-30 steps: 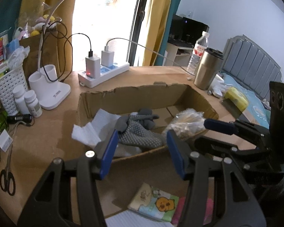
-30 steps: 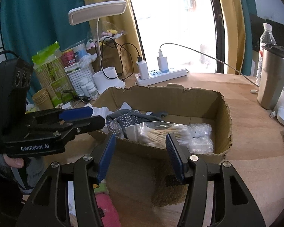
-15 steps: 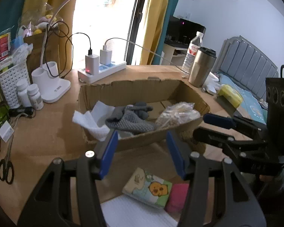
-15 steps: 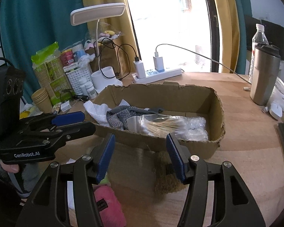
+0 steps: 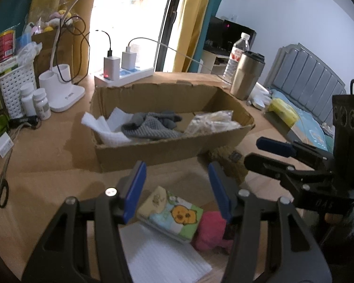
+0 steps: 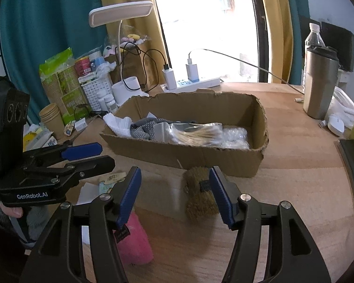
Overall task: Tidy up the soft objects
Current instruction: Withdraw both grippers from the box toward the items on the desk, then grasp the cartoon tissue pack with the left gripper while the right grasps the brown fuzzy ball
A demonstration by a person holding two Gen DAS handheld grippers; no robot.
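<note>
Both our grippers (image 5: 174,188) (image 6: 173,194) stand spread, the right's jaws just widening around nothing; we judge the pink plush (image 6: 133,243) light, squashy, best pinched mid-body.

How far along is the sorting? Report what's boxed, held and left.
Boxed: white tissue, grey gloves and a bag of cotton swabs lie in the cardboard box. Held: nothing; the left gripper and right gripper are both open, the right's jaws just widening. Left on the table: cartoon tissue pack, pink soft item, brown fuzzy item.
</note>
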